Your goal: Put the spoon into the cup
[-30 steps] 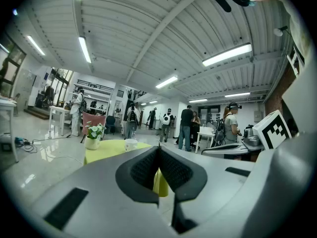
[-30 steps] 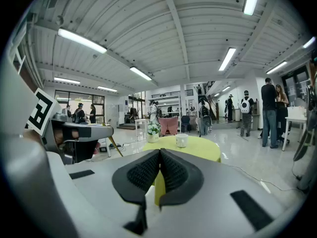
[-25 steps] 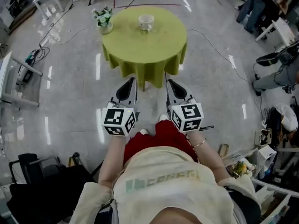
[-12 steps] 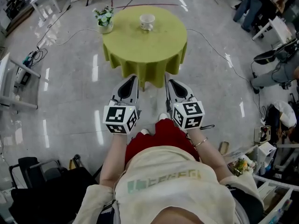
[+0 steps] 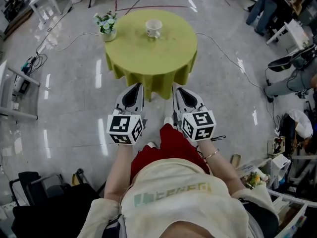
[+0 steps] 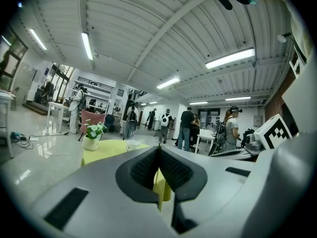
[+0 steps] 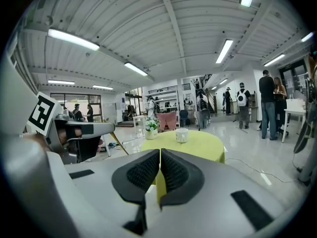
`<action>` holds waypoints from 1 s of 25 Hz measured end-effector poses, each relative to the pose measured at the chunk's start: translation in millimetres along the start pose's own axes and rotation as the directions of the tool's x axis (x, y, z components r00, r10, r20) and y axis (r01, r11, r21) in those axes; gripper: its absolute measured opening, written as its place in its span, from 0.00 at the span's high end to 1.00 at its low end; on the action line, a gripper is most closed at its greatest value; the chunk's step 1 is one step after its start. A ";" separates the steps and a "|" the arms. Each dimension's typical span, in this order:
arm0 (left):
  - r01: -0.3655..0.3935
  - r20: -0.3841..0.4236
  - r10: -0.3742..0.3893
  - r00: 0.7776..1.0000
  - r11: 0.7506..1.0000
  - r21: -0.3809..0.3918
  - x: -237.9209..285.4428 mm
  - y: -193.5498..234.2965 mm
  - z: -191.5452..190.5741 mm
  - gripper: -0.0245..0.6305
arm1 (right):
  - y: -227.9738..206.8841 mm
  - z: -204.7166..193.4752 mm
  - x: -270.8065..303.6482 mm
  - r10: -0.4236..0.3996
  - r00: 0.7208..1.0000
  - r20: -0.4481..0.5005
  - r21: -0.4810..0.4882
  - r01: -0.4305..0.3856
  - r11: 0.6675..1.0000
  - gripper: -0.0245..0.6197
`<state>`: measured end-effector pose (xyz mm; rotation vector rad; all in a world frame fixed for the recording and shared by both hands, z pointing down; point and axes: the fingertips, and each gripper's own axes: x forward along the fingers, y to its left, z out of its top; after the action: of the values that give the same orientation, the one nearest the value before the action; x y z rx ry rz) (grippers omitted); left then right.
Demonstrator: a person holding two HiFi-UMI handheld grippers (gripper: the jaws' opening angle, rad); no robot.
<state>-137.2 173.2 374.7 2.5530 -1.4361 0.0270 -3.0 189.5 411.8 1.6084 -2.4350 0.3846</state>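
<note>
My left tool (image 6: 159,155) points level across a bright hall, its two jaws pressed flat together. Just past the tips stands a round table (image 6: 106,151) under a yellow-green cloth. On it sit a white pot of flowers (image 6: 91,137) at the left and a pale cup (image 6: 132,145) nearer the middle, apart from each other. People (image 6: 187,128) stand well behind, under long ceiling lights (image 6: 232,57).

plain lime-green cloth on the round table (image 5: 148,58), white ceramic cup (image 5: 153,28), white pot of green-and-white flowers (image 5: 107,24), pale grey left gripper (image 5: 136,87) and right gripper (image 5: 177,89) had black ribbed pads (image 7: 141,175), marker cubes (image 5: 125,128) were white with black squares, glossy grey floor (image 5: 74,98)
</note>
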 end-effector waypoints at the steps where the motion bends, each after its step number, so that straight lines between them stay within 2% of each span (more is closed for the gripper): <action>1: -0.001 -0.003 0.001 1.000 1.000 -0.002 6.5 0.3 -0.3 0.93 | -5.0 1.4 4.1 0.001 1.000 0.001 0.004 -0.001 1.000 0.90; 15: -0.031 -0.057 0.028 0.998 0.998 -0.056 106.3 31.2 -3.3 0.93 | -79.2 19.2 77.9 -0.009 1.000 -0.030 0.043 0.011 0.999 0.90; 25: -0.063 -0.074 0.059 0.996 0.997 -0.050 175.4 35.9 -2.2 0.93 | -141.0 33.4 118.9 -0.010 0.999 -0.030 0.064 0.012 0.998 0.90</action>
<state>-75.4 7.7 404.1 2.4403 -1.4672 0.0894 79.9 22.5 431.5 1.6283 -2.4145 0.4863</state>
